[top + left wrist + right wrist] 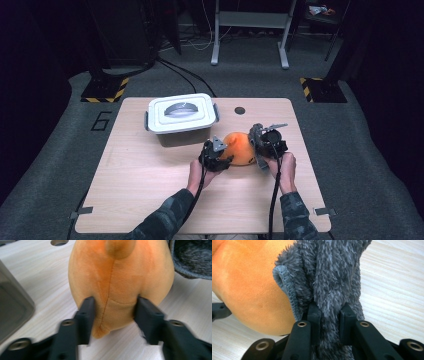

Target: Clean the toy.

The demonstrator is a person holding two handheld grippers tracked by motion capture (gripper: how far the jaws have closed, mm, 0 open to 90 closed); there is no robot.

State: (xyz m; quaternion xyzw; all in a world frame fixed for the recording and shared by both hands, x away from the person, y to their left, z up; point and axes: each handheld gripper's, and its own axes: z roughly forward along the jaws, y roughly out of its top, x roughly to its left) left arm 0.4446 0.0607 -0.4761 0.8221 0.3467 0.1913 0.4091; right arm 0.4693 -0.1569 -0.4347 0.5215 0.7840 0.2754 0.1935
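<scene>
An orange plush toy (239, 148) sits on the light wooden table (150, 190), a little right of the middle, between the person's two hands. The left gripper (218, 156) comes at it from the left side; in the left gripper view its two black jaws press into the lower part of the plush toy (120, 285) on either side of a stitched seam, clamped on the soft body just above the tabletop. The right gripper (261, 145) is on the toy's right side, and in the right gripper view its jaws are pinched tight on a fold of fuzzy grey cloth (332, 282), which has a stitched edge and lies against the orange toy (249, 290). The same grey cloth (192, 258) appears at the upper right corner of the left gripper view, touching the toy. Behind the toy, toward the far left part of the table, stands a grey storage box (181, 119) with its lid on and latches at both ends. A small round hole (240, 110) in the tabletop lies just right of the box.
</scene>
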